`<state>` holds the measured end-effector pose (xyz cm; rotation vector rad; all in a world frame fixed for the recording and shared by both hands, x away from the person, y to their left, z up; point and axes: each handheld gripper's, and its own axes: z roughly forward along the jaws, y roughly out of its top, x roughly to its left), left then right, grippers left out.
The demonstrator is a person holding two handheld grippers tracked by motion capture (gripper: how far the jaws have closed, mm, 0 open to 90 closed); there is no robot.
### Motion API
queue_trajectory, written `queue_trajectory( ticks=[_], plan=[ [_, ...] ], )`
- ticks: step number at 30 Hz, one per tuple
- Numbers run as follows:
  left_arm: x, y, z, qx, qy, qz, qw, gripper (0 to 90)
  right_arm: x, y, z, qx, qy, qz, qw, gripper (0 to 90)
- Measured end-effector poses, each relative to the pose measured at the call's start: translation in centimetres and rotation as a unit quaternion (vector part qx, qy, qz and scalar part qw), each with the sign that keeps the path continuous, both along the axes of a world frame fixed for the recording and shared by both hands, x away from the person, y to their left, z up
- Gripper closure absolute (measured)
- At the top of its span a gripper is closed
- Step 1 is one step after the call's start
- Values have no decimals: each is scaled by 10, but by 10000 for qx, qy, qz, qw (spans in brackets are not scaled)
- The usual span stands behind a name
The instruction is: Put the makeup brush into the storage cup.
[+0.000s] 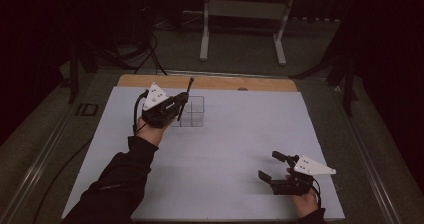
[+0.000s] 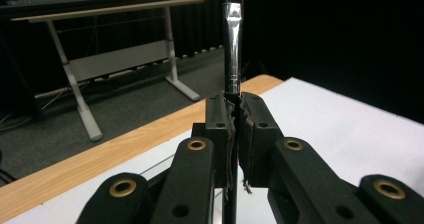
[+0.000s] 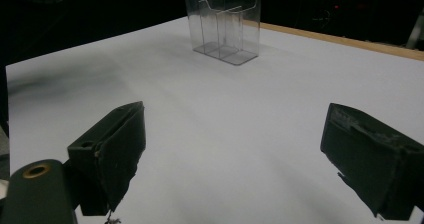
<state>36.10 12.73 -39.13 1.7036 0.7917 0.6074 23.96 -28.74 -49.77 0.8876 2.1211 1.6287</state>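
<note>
My left gripper (image 1: 182, 103) is shut on a makeup brush (image 2: 232, 39) with a silver ferrule and dark bristles pointing up; the brush (image 1: 189, 87) stands nearly upright just left of a clear plastic organizer (image 1: 193, 111) with compartments on the white mat. In the left gripper view both pads (image 2: 220, 119) press against the brush handle. My right gripper (image 1: 273, 166) rests near the front right of the mat, jaws wide apart with nothing between them. The right gripper view shows the organizer (image 3: 223, 26) far ahead of its fingers (image 3: 116, 144).
A white mat (image 1: 240, 134) covers the wooden table (image 1: 220, 82). A metal-legged desk frame (image 1: 242, 19) stands on the floor beyond the table. A dark cable (image 1: 65, 169) runs along the left of the mat.
</note>
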Motion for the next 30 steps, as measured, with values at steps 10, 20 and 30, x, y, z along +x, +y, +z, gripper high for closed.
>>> queue_trajectory(
  ticks=[10,20,30],
  plan=[
    [20,-4,-9,-429,53,506,9978,855,0,0,0,13,6,18,10000,109],
    [33,-9,-17,-685,-32,782,9946,855,0,-1,0,24,0,37,10000,109],
    [45,-7,-26,-890,-148,1109,9897,855,0,-1,0,52,9,50,10000,109]
  ],
)
